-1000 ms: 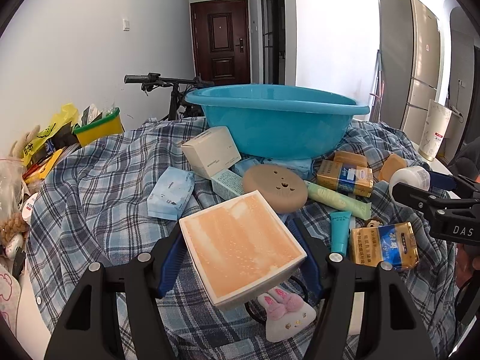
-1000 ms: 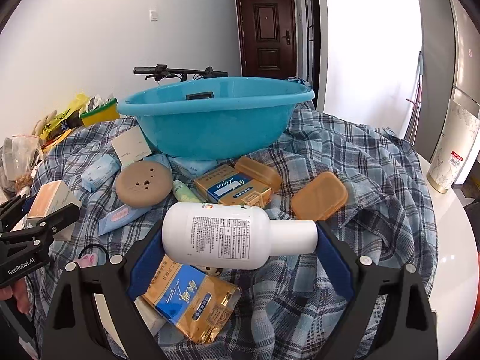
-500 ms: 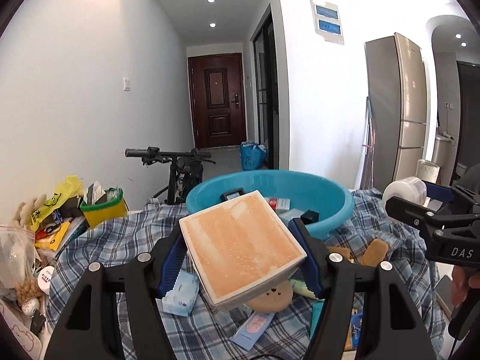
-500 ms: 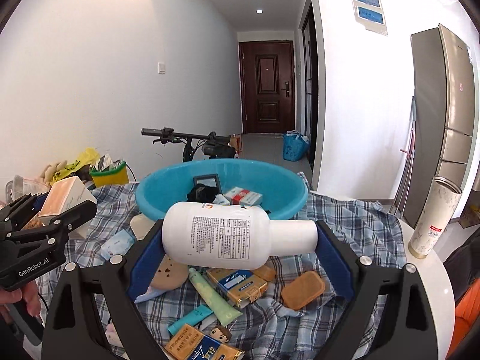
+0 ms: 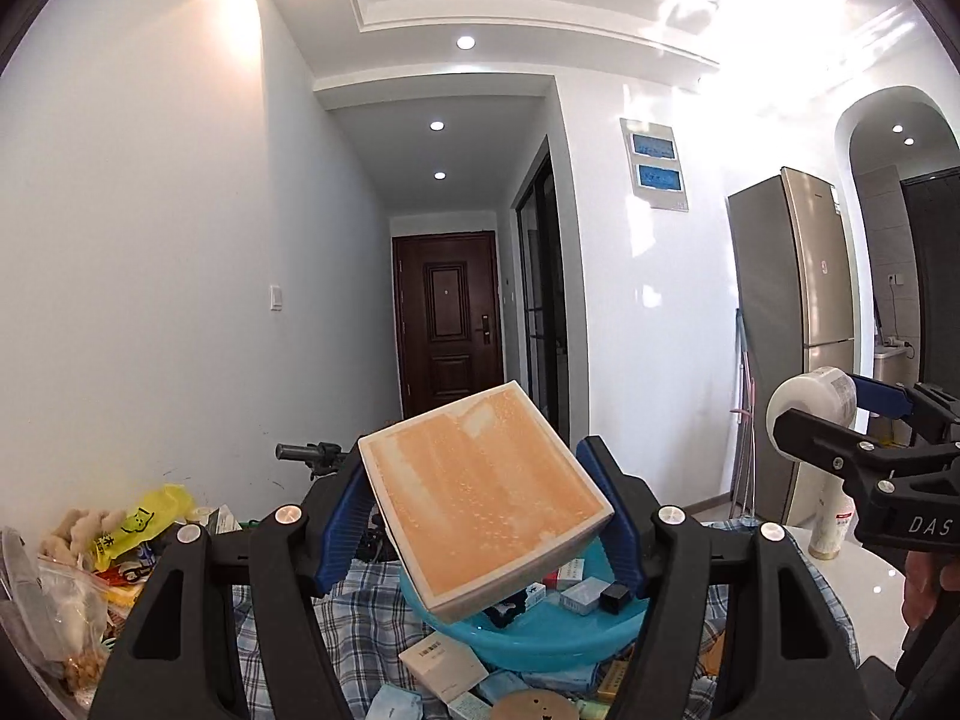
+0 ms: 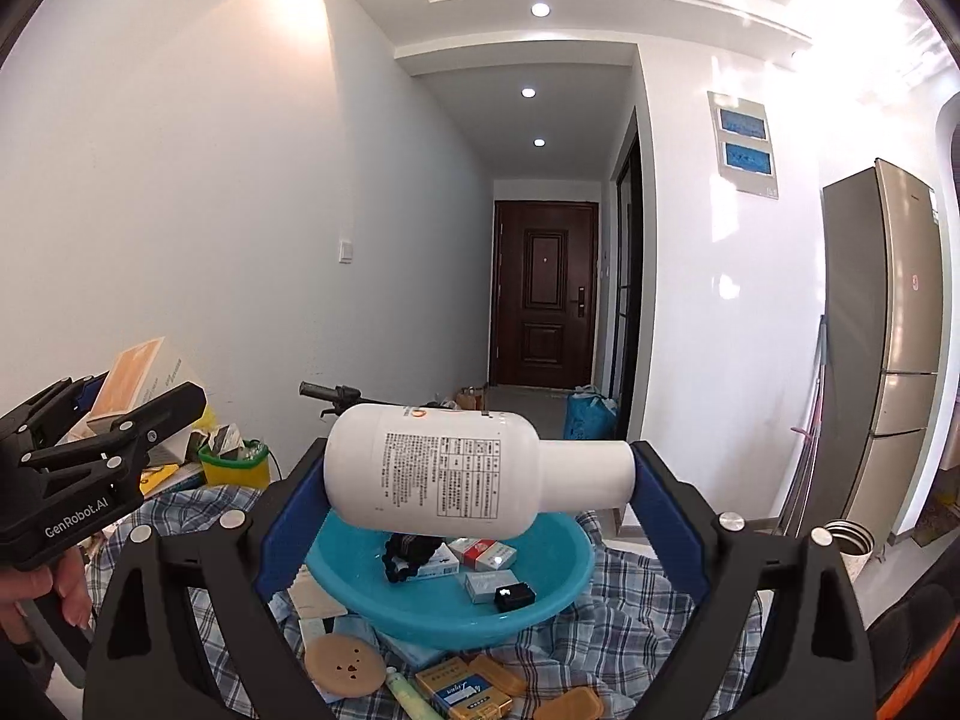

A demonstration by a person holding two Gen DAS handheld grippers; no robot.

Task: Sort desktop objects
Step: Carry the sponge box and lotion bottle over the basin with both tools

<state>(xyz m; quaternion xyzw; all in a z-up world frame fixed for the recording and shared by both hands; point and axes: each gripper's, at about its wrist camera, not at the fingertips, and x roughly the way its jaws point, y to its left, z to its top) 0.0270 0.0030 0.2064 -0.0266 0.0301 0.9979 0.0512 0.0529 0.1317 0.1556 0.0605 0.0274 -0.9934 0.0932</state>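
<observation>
Both loads have risen above the blue basin (image 6: 444,606) since the earlier frame. I note my left gripper (image 5: 483,519) clamps the stiff, light orange box (image 5: 480,498) by its sides; my right gripper (image 6: 480,495) pinches the smooth white bottle (image 6: 438,474) end to end, likely slippery.

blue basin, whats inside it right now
In the blue basin: a red-and-white pack, a grey box, a small black box, a black bead string. The white bottle covers its far side.

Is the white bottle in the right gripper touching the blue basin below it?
Apart. The right wrist view shows the white bottle clamped sideways between the right gripper pads, raised above the blue basin, whose contents show beneath it.
</observation>
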